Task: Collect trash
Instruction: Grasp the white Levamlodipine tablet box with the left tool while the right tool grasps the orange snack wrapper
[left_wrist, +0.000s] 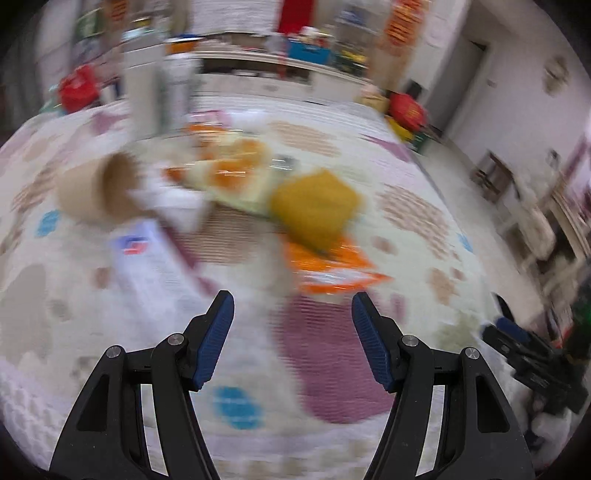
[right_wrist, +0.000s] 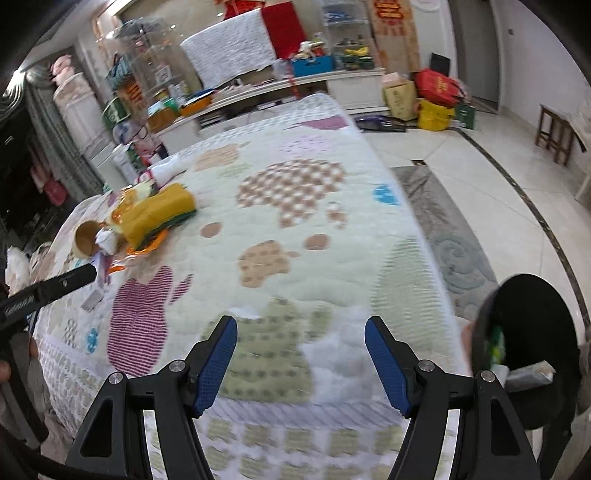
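Both the left gripper (left_wrist: 291, 306) and right gripper (right_wrist: 300, 332) are spread and empty, approaching trash: next, probably grab the wrapper (left_wrist: 332, 269) at 12 o'clock.

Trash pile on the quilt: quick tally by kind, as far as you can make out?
Paper cup: 1
Yellow sponge: 1
Orange wrapper: 1
Crumpled paper: 1
White bottle: 1
Total: 5; blur may hide more.
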